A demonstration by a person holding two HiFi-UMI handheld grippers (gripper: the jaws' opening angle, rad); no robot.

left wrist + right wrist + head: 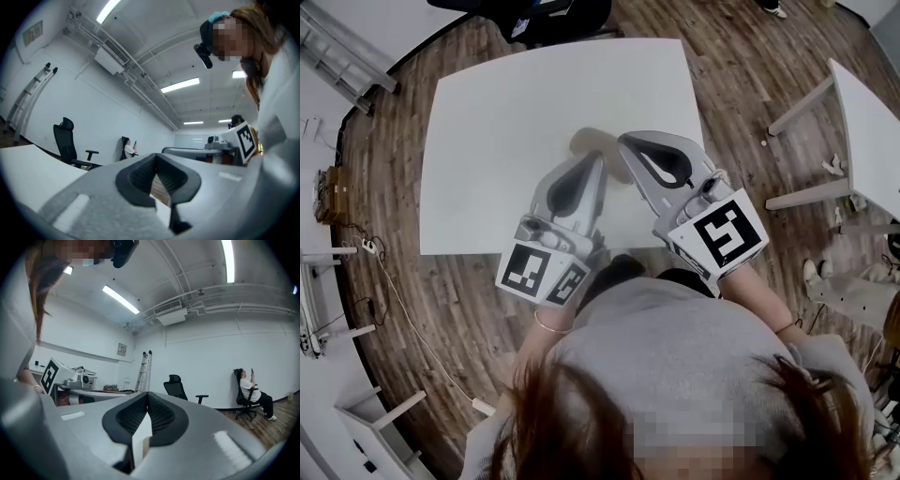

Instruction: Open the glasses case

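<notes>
No glasses case showed in any view; if present, it lay hidden on the desk (497, 122) beneath the left gripper (597, 159) or right gripper (628, 146), both held above the desk's near half with fingers pressed together on nothing. Such a case would likely be light, stiff-shelled and slippery. It would be best pinned at its base by 1 gripper while the other lifted the lid's lip opposite the hinge.

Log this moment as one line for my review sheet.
left gripper: shut, empty | right gripper: shut, empty | both level, above table | glasses case: not in view
</notes>
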